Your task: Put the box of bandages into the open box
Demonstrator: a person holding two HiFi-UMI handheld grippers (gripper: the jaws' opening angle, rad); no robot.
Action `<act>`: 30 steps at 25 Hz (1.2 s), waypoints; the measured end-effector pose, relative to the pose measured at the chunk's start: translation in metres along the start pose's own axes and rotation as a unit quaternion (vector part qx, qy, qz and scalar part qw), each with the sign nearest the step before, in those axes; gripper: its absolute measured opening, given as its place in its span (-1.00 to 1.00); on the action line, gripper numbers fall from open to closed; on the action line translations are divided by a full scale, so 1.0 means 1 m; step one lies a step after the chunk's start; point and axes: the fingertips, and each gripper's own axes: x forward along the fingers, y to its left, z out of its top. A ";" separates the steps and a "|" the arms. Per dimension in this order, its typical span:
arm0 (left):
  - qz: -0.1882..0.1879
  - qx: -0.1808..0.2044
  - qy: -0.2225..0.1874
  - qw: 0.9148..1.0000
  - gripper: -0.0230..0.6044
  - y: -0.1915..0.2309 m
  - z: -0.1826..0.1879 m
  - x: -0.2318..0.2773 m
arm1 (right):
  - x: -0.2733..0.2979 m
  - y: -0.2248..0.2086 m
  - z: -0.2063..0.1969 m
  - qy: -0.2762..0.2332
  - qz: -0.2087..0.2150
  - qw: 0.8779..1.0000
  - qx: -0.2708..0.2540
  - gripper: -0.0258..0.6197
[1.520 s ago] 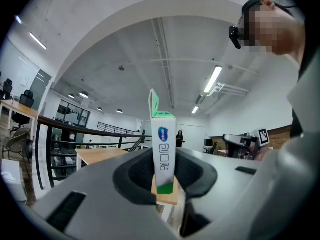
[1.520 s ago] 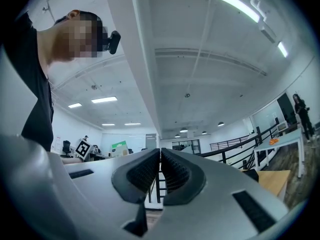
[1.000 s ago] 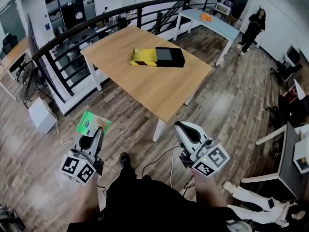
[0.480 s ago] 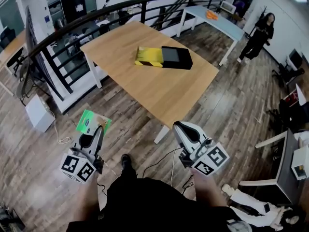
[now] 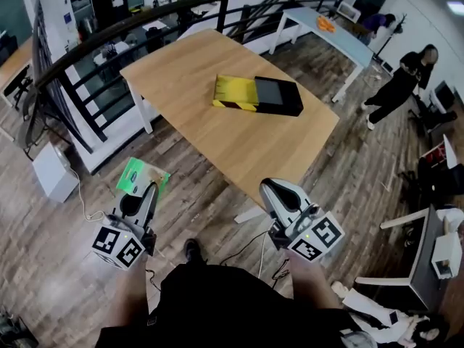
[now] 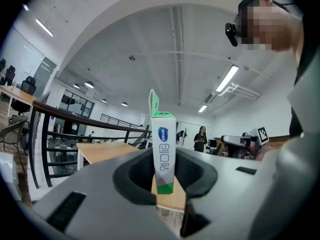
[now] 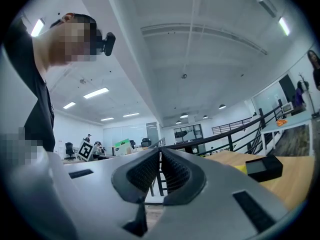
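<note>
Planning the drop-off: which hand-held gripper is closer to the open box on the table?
Right. The right hand-held gripper is just short of the table, roughly in line with the open box; the left hand-held gripper is farther off, over the floor.

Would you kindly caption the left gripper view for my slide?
Left gripper shut on a green-and-white cardboard bandage box, light wooden table beyond.

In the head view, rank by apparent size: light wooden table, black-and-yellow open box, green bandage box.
1. light wooden table
2. black-and-yellow open box
3. green bandage box, smallest though nearest the camera
</note>
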 end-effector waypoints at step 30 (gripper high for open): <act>0.010 -0.005 -0.011 1.000 -0.63 0.141 0.033 0.039 | 0.158 -0.044 0.009 -0.007 0.006 1.000 0.002 -0.80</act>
